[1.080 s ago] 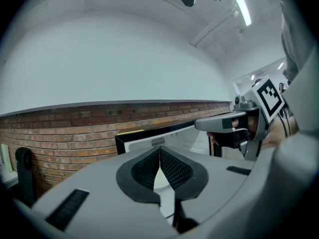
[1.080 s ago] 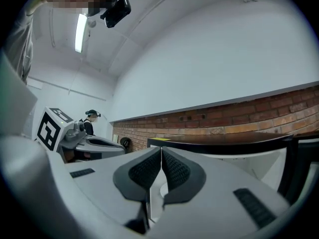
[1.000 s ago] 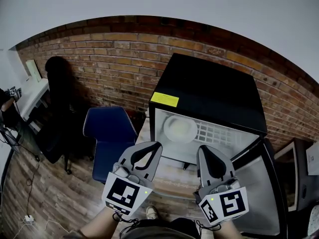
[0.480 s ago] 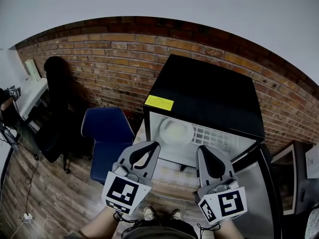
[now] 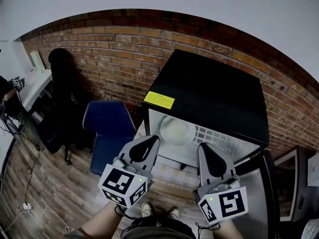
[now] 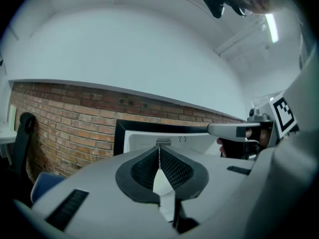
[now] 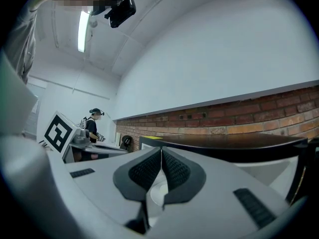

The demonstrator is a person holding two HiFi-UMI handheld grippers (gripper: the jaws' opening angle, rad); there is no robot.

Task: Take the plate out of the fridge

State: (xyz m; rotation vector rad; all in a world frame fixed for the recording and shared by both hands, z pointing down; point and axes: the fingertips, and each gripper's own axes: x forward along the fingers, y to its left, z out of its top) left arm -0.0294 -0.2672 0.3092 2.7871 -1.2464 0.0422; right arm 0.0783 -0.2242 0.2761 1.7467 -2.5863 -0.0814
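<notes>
A small black fridge [image 5: 209, 96] stands open against the brick wall, its door [image 5: 259, 193] swung to the right. A white plate [image 5: 177, 130] lies on the left of its wire shelf [image 5: 214, 135]. My left gripper [image 5: 151, 142] and right gripper [image 5: 208, 151] hover side by side just in front of the opening, both shut with nothing between the jaws. In the left gripper view the fridge opening [image 6: 149, 138] shows beyond the closed jaws [image 6: 159, 151]. In the right gripper view the fridge top [image 7: 224, 141] lies ahead of the closed jaws [image 7: 160, 153].
A blue chair [image 5: 107, 128] stands left of the fridge, and a black office chair [image 5: 60, 98] further left by a white desk [image 5: 32, 86]. A yellow label [image 5: 159, 99] sits on the fridge top's front left corner. Another person [image 7: 92, 126] stands far off.
The view has shifted so the fridge sits a little higher and nearer. My left gripper has turned slightly, its marker cube now angled. The plate has not moved on the shelf.
</notes>
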